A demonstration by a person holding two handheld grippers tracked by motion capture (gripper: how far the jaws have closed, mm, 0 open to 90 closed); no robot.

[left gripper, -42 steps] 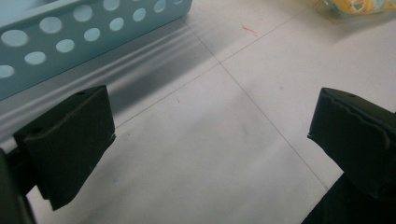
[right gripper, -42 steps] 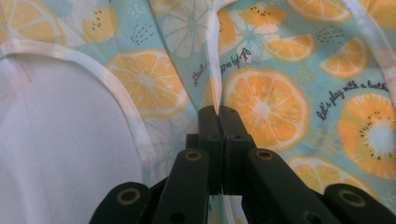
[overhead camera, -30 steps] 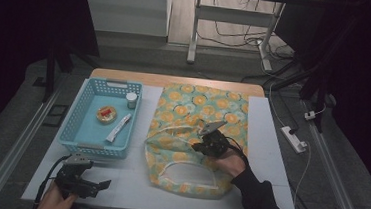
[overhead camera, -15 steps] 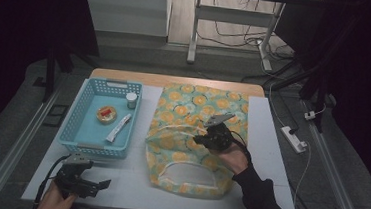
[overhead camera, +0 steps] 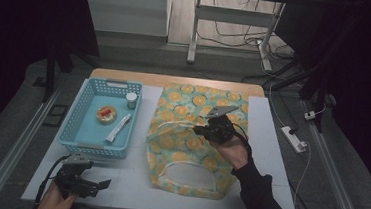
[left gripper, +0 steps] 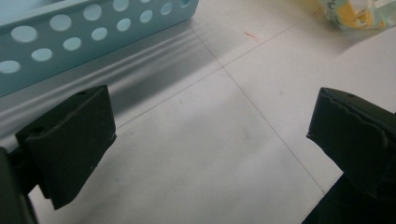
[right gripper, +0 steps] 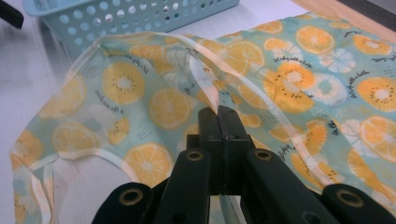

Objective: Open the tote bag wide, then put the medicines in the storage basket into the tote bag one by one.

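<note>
Lifted and drawn right, the bag's [overhead camera: 190, 140] rim rides up pinched in our right gripper [right gripper: 219, 116], opening its mouth mid-table, while our left gripper [left gripper: 205, 140] waits near-left, jaws wide.

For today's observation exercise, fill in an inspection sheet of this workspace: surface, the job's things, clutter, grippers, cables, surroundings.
Surface: white table with a wooden far edge.
Job's things: fruit-print bag lying flat; its white-edged rim pinched and lifted.
Clutter: blue basket holding a small jar, a round tin and a tube.
Grippers: left gripper open above bare table; right gripper shut on the rim.
Cables: power strip on the floor.
Surroundings: dark; desk legs beyond.
</note>
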